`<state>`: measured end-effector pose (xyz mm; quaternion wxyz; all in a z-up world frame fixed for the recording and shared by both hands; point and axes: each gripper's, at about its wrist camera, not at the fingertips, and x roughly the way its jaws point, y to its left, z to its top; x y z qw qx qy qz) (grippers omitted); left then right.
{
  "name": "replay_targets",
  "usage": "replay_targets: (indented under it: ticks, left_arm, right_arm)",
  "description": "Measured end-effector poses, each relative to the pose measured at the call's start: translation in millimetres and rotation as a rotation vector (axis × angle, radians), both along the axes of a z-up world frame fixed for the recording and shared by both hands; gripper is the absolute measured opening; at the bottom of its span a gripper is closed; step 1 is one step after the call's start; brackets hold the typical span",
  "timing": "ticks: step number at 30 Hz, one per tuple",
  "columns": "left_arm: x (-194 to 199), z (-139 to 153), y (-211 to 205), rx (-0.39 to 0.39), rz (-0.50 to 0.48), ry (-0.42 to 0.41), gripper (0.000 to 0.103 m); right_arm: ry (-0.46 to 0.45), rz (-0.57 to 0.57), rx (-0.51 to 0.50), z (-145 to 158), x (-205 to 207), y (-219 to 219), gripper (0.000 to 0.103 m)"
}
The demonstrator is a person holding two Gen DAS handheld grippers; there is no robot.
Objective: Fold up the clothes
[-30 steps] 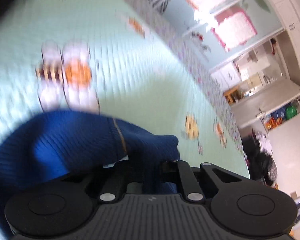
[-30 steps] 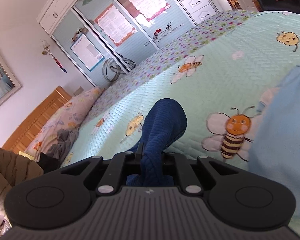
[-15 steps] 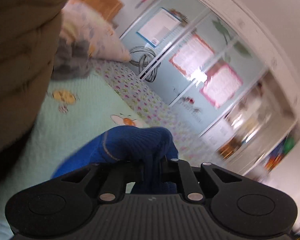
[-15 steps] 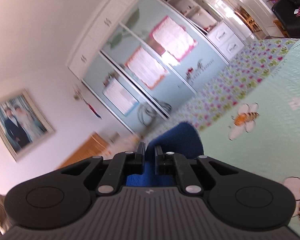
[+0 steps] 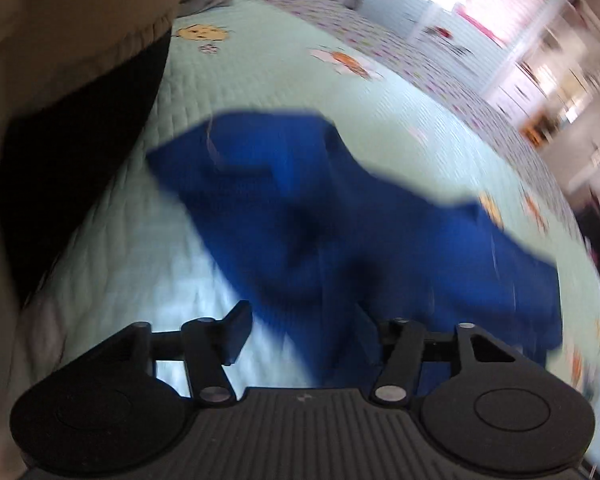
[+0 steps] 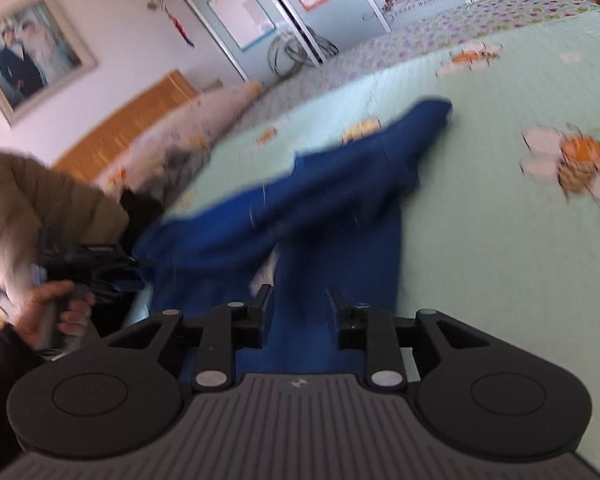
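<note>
Bedroom, quilted bed (image 6: 500,240), pillows (image 6: 204,120), wardrobe (image 6: 300,12)

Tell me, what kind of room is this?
Most likely a bedroom. There is a big bed with a bee-patterned quilt, a pillow against a wooden headboard, and a framed portrait on the wall. A blue garment lies on the bed.

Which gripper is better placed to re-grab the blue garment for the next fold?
Probably right: the right gripper has the blue garment between its opening jaws; the left gripper, also opening, sits at its edge.
</note>
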<state>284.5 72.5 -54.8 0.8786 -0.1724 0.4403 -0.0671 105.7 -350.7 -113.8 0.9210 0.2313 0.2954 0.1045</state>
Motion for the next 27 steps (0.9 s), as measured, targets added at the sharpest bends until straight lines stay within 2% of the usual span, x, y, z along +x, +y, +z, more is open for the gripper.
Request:
replay_targets:
  ticks: [3, 4, 6, 8, 11, 13, 17, 19, 23, 26, 27]
  left_arm:
    - [-54, -10, -9, 0.131, -0.064, -0.086, 0.073]
    - [-71, -13, -13, 0.177, -0.082, -0.114, 0.078]
    - [-91, -21, -21, 0.229, -0.120, -0.136, 0.079]
    - [-98, -25, -25, 0.233, -0.154, -0.138, 0.079]
    - [-100, -31, -27, 0.217, -0.122, -0.109, 0.079]
    - [-99, -36, -30, 0.214, -0.095, -0.097, 0.079]
    - [-89, -48, -39, 0.219, -0.102, -0.103, 0.079]
    - [-85, -51, -47, 0.265, -0.111, -0.122, 0.079]
    - [-87, -60, -71, 0.508, -0.148, -0.190, 0.081]
    - [-87, -64, -83, 0.614, -0.162, -0.251, 0.086]
    - [-85, -66, -87, 0.645, -0.159, -0.270, 0.091]
  right_arm:
    - [0.004, -0.009, -0.050, -12, -25, 17, 0.049]
    - [0.002, -0.015, -0.026, -16, -33, 19, 0.050]
    - [0.002, -0.032, 0.110, -26, -40, 12, 0.050]
    - [0.027, -0.082, 0.295, -41, -42, 0, 0.050]
    - [0.068, -0.156, 0.568, -63, -42, -18, 0.051]
    - [0.078, -0.173, 0.676, -71, -41, -23, 0.051]
    - [0.087, -0.218, 0.758, -78, -38, -24, 0.051]
    - [0.096, -0.250, 0.786, -83, -37, -25, 0.051]
    - [0.090, -0.282, 0.808, -86, -37, -21, 0.051]
    - [0.083, -0.293, 0.816, -90, -31, -22, 0.053]
    - [0.077, -0.296, 0.819, -90, -29, -23, 0.056]
